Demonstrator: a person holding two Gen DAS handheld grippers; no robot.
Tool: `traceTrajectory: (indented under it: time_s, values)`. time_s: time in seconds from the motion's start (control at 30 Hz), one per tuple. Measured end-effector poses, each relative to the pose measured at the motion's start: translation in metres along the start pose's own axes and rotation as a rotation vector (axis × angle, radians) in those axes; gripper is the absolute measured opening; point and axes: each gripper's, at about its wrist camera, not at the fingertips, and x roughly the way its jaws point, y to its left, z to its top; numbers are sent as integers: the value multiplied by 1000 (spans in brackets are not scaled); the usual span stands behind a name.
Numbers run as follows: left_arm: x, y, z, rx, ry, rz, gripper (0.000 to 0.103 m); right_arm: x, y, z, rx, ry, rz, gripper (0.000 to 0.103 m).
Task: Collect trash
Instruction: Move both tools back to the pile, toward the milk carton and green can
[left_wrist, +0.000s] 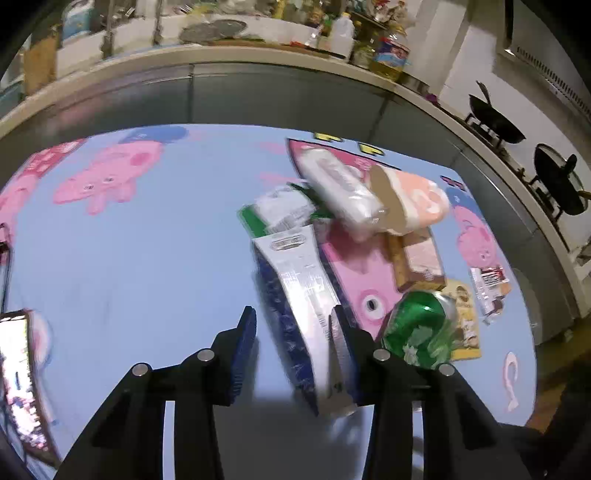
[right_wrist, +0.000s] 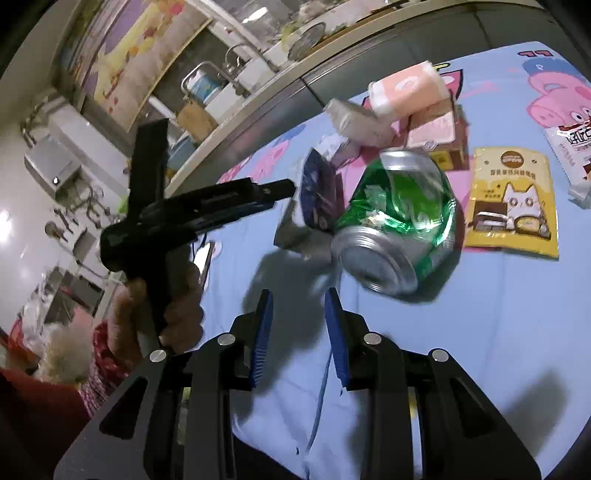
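A blue and silver wrapper (left_wrist: 295, 295) stands tilted between the fingers of my left gripper (left_wrist: 291, 314). It leans on the right finger, while a strip of cloth shows beside the left pad, so the jaws stand open around it. In the right wrist view the same wrapper (right_wrist: 314, 192) sits at the tip of the left gripper (right_wrist: 291, 188), which a hand (right_wrist: 159, 291) holds. A crushed green can (right_wrist: 395, 229) lies just beyond and to the right of my right gripper (right_wrist: 299, 306), which is open with nothing between its fingers. The can (left_wrist: 417, 328) lies right of the left gripper.
On the blue cartoon tablecloth (left_wrist: 147, 258) lie a white tissue pack (left_wrist: 340, 188), a peach pack (left_wrist: 417, 203), a brown box (left_wrist: 417, 262), a yellow cat pouch (right_wrist: 513, 203), a red-and-white wrapper (right_wrist: 572, 147) and a green-white wrapper (left_wrist: 280, 210). A cluttered kitchen counter (left_wrist: 258, 55) runs behind.
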Motion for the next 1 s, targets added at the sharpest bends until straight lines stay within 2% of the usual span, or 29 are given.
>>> traceTrajectory:
  time_s: [0.1, 0.37, 0.57, 0.7, 0.87, 1.0]
  values:
    - [-8, 12, -6, -2, -7, 44, 41, -3, -2, -4, 27, -5, 3, 29]
    - [-16, 29, -12, 5, -15, 85, 41, -26, -14, -2, 100, -60, -11, 29]
    - [-22, 32, -11, 22, -43, 116, 50, -44, -22, 2, 117, -103, -42, 30]
    - [-22, 32, -11, 29, -46, 123, 51, -53, -33, 6, 144, -135, -54, 31]
    - [-20, 32, -9, 29, -38, 112, 54, -56, -42, 8, 169, -149, -68, 31]
    - [-21, 38, -8, 2, -21, 25, 60, -52, -48, 6, 199, -143, -72, 31]
